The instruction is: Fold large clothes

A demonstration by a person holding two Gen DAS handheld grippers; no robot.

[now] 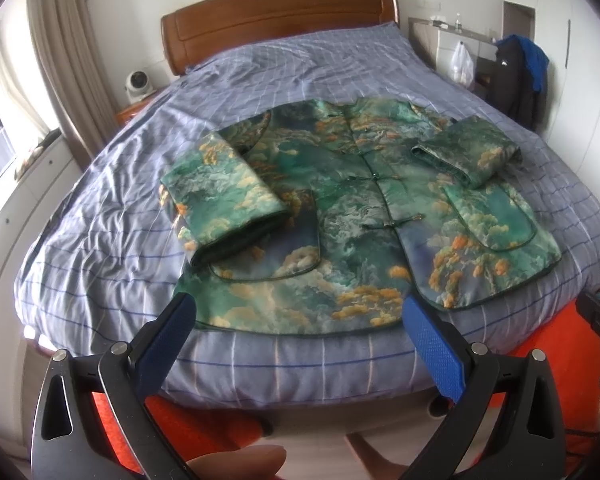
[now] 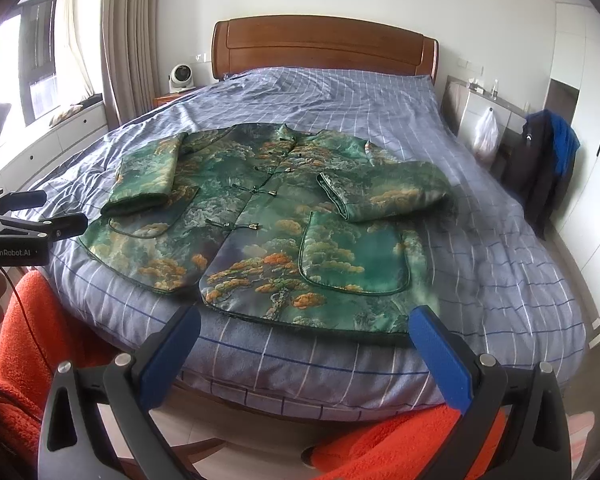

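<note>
A green padded jacket (image 1: 360, 208) with a cloud and tree print lies flat, front up, on the bed; it also shows in the right wrist view (image 2: 260, 216). Both sleeves are folded in over the body: the left sleeve (image 1: 228, 192) and the right sleeve (image 1: 468, 148). My left gripper (image 1: 298, 308) is open and empty, held just short of the jacket's hem above the bed's foot edge. My right gripper (image 2: 304, 320) is open and empty, near the hem on the right side. The left gripper's body also shows in the right wrist view (image 2: 32, 224).
The bed (image 1: 100, 216) has a blue checked cover and a wooden headboard (image 1: 276, 12). A small fan (image 1: 138, 82) stands on the nightstand. Dark and blue clothes (image 1: 520, 76) hang at the right by a cabinet. Orange fabric (image 2: 400, 440) is below the grippers.
</note>
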